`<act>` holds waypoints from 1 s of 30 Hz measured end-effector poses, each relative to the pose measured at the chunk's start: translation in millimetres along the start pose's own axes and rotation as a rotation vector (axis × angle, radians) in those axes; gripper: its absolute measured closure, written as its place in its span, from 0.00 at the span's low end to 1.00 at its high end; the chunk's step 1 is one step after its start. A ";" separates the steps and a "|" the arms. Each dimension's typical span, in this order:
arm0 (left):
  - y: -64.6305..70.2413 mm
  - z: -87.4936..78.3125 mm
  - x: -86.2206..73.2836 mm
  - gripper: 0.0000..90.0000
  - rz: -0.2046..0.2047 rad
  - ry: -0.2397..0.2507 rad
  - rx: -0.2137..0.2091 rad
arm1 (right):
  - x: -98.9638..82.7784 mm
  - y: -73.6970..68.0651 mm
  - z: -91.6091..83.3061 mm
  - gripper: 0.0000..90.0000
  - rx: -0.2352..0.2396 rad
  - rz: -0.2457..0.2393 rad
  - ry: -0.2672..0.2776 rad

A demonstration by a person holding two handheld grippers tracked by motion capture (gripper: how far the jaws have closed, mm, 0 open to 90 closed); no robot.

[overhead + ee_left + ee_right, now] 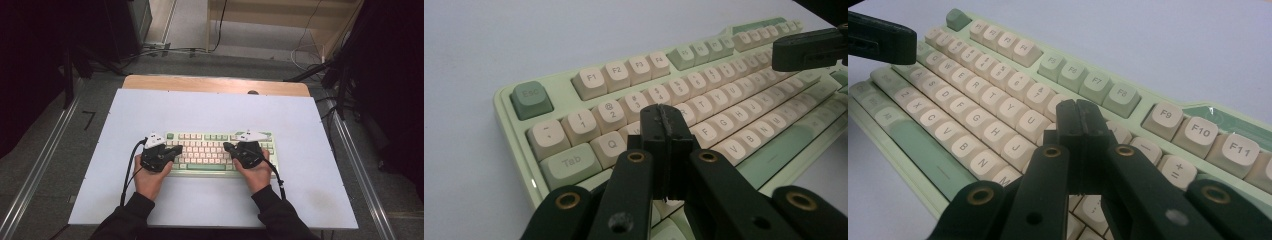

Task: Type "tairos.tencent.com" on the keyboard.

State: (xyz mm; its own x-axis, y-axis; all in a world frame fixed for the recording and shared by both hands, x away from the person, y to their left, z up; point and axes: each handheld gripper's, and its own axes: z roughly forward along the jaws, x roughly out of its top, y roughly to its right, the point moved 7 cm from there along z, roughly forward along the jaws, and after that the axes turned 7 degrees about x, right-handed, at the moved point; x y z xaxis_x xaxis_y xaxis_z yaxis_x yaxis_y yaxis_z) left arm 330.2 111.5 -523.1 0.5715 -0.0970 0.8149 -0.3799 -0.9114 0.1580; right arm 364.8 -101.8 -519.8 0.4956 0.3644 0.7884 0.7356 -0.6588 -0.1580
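High view: keyboard (210,152) mid-mat (210,107), bare mat around every edge.

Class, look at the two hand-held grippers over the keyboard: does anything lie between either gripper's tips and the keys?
Nothing visible does. The left hand-held gripper, jaws together, sits over the keyboard near Q; the right hand-held gripper, also closed, sits over its right half.
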 end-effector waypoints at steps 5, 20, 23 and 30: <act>-5.4 -4.7 -1.6 1.00 -0.006 0.007 0.011 | -0.1 -0.4 2.2 0.98 0.003 0.000 -0.004; -6.1 0.8 -3.5 1.00 -0.020 -0.009 -0.025 | 1.3 -0.4 2.8 0.98 0.016 0.005 0.000; -2.4 2.9 -3.4 1.00 -0.015 -0.013 -0.036 | 1.2 0.4 2.3 0.98 0.014 0.009 0.002; 1.7 6.4 -3.9 1.00 -0.003 -0.021 -0.040 | -0.2 -2.3 0.0 0.98 0.014 0.007 0.002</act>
State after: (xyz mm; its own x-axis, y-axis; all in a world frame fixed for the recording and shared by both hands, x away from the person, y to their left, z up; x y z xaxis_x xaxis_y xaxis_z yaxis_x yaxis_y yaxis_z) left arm 331.9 107.7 -529.5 0.5878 -0.1036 0.8023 -0.4072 -0.8949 0.1828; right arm 363.1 -100.3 -519.6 0.4998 0.3583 0.7886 0.7385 -0.6519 -0.1718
